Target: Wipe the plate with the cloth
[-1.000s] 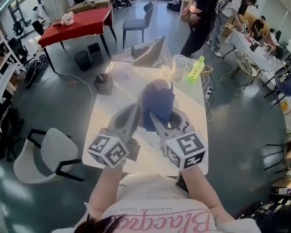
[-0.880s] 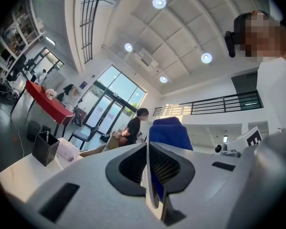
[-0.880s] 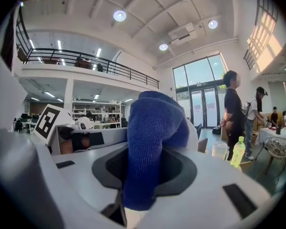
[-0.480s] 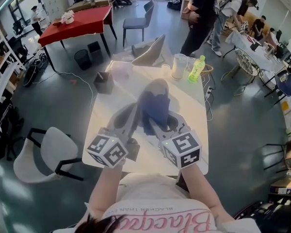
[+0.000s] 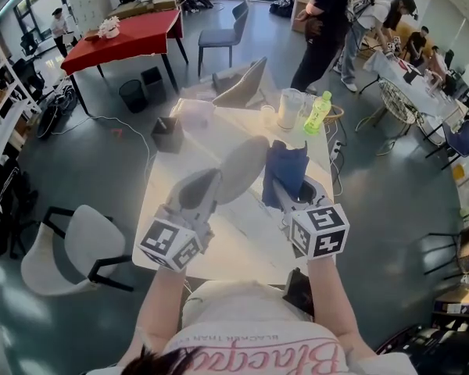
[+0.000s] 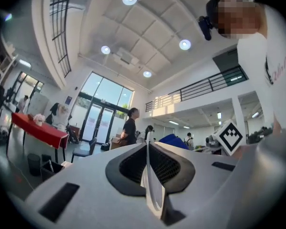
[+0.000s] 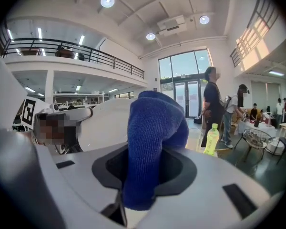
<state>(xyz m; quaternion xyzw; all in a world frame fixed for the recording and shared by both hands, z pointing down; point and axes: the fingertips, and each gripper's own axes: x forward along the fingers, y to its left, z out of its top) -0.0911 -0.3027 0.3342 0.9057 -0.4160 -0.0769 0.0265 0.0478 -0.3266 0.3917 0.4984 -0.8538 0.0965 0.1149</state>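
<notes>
Left hand-held gripper (image 5: pixel 209 187) clamps the round white plate (image 5: pixel 242 169) by its rim above the white surface (image 5: pixel 242 248), right hand-held gripper (image 5: pixel 285 195) pinches the blue knit cloth (image 5: pixel 286 170) just beside it, no contact, so likely between wipes, completion unclear.

Right gripper (image 5: pixel 281 187) shifts right and down: cloth (image 5: pixel 286 170) is off the plate (image 5: pixel 242 169), now just beside it. Left gripper (image 5: pixel 205 201) rolls; plate face is uncovered.

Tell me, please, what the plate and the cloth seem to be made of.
The plate: smooth, pale, thin and rigid, possibly ceramic or plastic; cannot tell which. The cloth: blue, soft knitted weave with fuzzy ribs, probably microfibre or cotton.
</notes>
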